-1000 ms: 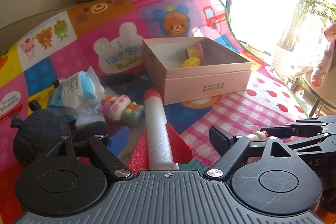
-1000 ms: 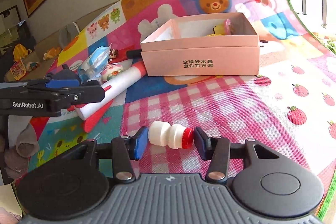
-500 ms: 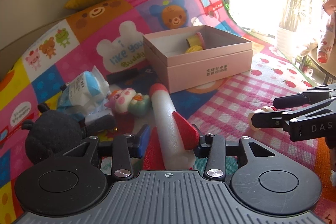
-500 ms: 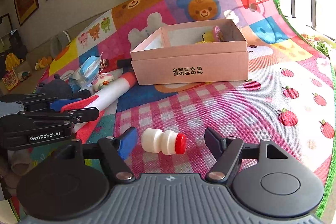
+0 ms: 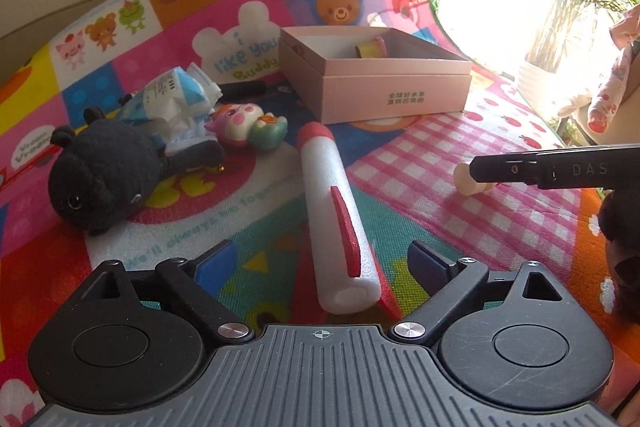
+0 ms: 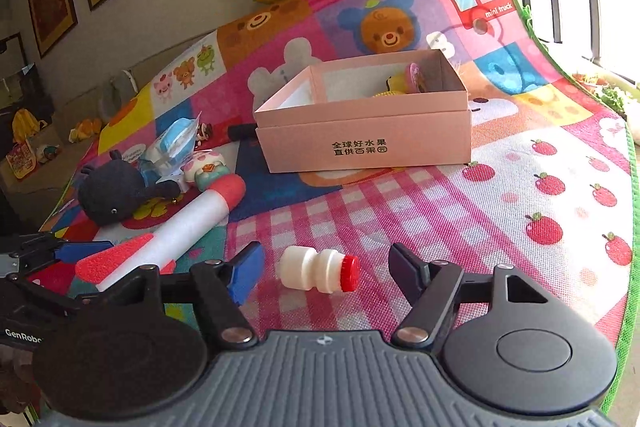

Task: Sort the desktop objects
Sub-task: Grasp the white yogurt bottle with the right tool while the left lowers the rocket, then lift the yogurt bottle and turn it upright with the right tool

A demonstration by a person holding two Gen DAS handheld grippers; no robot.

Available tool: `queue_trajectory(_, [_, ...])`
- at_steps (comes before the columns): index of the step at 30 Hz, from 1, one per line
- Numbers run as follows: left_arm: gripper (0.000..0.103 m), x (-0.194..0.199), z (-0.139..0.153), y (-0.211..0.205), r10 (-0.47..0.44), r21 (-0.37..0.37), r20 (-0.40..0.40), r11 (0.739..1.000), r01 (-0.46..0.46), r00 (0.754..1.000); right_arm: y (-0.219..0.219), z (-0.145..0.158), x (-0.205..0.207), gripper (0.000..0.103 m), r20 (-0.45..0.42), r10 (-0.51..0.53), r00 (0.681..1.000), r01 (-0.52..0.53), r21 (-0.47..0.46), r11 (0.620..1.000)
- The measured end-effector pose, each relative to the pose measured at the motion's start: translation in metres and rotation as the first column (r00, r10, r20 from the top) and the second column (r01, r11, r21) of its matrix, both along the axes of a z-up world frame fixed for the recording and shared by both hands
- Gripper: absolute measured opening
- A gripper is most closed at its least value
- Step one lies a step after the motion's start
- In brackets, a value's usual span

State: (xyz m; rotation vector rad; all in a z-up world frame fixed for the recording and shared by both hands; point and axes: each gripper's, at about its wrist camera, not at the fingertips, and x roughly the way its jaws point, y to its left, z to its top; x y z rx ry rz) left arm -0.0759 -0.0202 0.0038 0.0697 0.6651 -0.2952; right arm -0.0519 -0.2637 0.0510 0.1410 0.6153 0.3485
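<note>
A white foam rocket point(image 5: 326, 195) with red nose and fins lies on the play mat. Its tail end sits between the fingers of my left gripper point(image 5: 320, 259), whose jaws are opening wide and do not touch it. A small white bottle with a red cap point(image 6: 316, 269) lies on its side between the fingers of my right gripper point(image 6: 324, 265). Those jaws are closing, with gaps on both sides. In the left wrist view the right gripper's fingers point(image 5: 520, 167) partly hide the bottle point(image 5: 466, 179). The open pink box point(image 6: 360, 135) stands further back.
A black plush point(image 5: 104, 171), a pig toy point(image 5: 248, 125), a tissue pack point(image 5: 172, 99) and a black pen point(image 5: 240, 89) lie left of the box point(image 5: 372, 83). Yellow toys point(image 5: 370, 47) lie inside it. A person's sleeve point(image 5: 608, 95) shows at the right.
The left jaws closed on the rocket half a second ago and have now opened off it; the gripper drew back. The right jaws opened off the bottle, then narrowed a little.
</note>
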Motion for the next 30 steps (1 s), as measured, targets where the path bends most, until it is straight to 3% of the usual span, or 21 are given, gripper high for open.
queue_trajectory(3, [0.101,0.004,-0.007,0.001,0.008,-0.013,-0.005,1.000,-0.008,1.000,-0.005,-0.001,0.000,0.052,-0.037,-0.031,0.999,0.033,0.045,0.998])
queue_trajectory(11, [0.103,0.000,-0.010,0.006,0.002,-0.065,0.021,0.998,-0.001,1.000,0.005,-0.004,0.000,0.051,-0.081,-0.020,0.996,0.023,0.035,0.999])
queue_trajectory(14, [0.103,0.000,-0.011,0.006,0.003,-0.068,0.023,0.998,-0.002,1.000,0.008,-0.003,0.002,0.045,-0.070,-0.029,0.997,0.031,0.023,0.999])
queue_trajectory(17, [0.103,0.000,-0.011,0.007,0.004,-0.070,0.024,0.998,-0.002,1.000,0.014,0.006,-0.002,0.045,-0.001,-0.013,1.000,0.013,-0.059,0.998])
queue_trajectory(19, [0.103,0.000,-0.011,0.007,0.005,-0.072,0.025,0.997,-0.003,1.000,0.023,0.015,-0.007,0.045,0.070,0.025,0.997,-0.011,-0.197,0.980])
queue_trajectory(21, [0.103,0.000,-0.011,0.007,0.006,-0.075,0.026,0.997,-0.004,1.000,0.032,0.020,-0.012,0.045,0.125,0.053,0.991,-0.008,-0.335,0.942])
queue_trajectory(25, [0.103,0.000,-0.011,0.007,0.006,-0.074,0.026,0.997,-0.004,1.000,0.050,0.013,-0.021,0.045,0.200,0.148,0.969,0.012,-0.630,0.777])
queue_trajectory(30, [0.103,0.000,-0.011,0.007,0.006,-0.073,0.026,0.997,-0.004,1.000,0.065,-0.010,-0.028,0.045,0.178,0.264,0.948,-0.009,-0.814,0.581])
